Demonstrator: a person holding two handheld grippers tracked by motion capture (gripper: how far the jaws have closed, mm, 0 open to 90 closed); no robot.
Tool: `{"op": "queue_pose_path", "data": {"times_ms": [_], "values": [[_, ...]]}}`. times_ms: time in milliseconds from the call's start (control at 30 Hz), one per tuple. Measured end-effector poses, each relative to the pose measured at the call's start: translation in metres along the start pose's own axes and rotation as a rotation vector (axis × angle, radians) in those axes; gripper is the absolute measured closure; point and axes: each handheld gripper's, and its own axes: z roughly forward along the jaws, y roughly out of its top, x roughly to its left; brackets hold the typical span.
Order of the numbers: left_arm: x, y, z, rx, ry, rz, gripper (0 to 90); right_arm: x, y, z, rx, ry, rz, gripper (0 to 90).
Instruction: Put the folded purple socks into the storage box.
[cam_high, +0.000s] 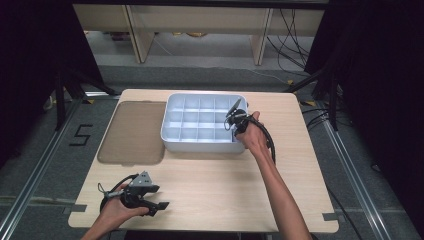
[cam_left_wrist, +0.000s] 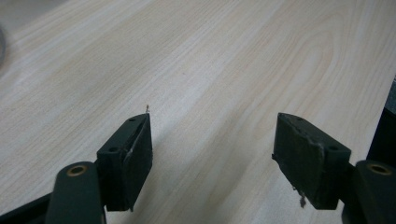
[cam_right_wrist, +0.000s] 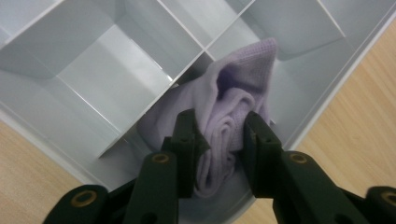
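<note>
Right gripper view: a folded lilac cloth (cam_right_wrist: 224, 126) is clamped between the right gripper (cam_right_wrist: 219, 135) jaws inside a corner compartment of the white divided tray (cam_right_wrist: 93, 79). The left gripper (cam_left_wrist: 212, 154) is held over the table (cam_left_wrist: 210, 60), jaws apart and empty.

A cloth (cam_right_wrist: 229, 116) sits in the divided tray's (cam_high: 172, 107) near right corner compartment.

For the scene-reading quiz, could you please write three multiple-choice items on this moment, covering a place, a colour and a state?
1. Where is the folded cloth?
A. in a corner compartment of the divided tray
B. on the brown mat
C. on the bare table

2. What colour is the cloth?
A. red
B. pale lilac
C. black

3. How is the left gripper?
A. shut on the cloth
B. open over bare wood
C. inside the tray

A: tray walls surround the cloth.
B: the right gripper view shows lilac fabric.
B: its jaws stand apart over wood.
</note>
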Motion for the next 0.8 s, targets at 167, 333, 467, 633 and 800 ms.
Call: {"op": "queue_pose_path", "data": {"times_ms": [167, 333, 467, 633, 800], "values": [[-0.001, 0.0, 0.0, -0.003, -0.003, -0.006, 28.1, -0.002, -0.001, -0.008, -0.058, 0.032, 0.039, 59.2], [-0.001, 0.0, 0.0, -0.002, -0.003, -0.006, 28.1, -0.009, 0.003, -0.031, -0.128, 0.072, 0.096, 60.0], [-0.001, 0.0, 0.001, 0.011, 0.002, -0.001, 28.1, -0.015, 0.005, -0.037, -0.145, 0.081, 0.109, 71.3], [-0.001, 0.0, 0.001, 0.004, -0.003, 0.002, 28.1, -0.018, 0.006, -0.028, -0.119, 0.093, 0.118, 78.2], [-0.002, 0.0, 0.001, 0.003, -0.004, 0.003, 28.1, -0.01, 0.006, -0.007, -0.048, 0.108, 0.088, 81.6]]}}
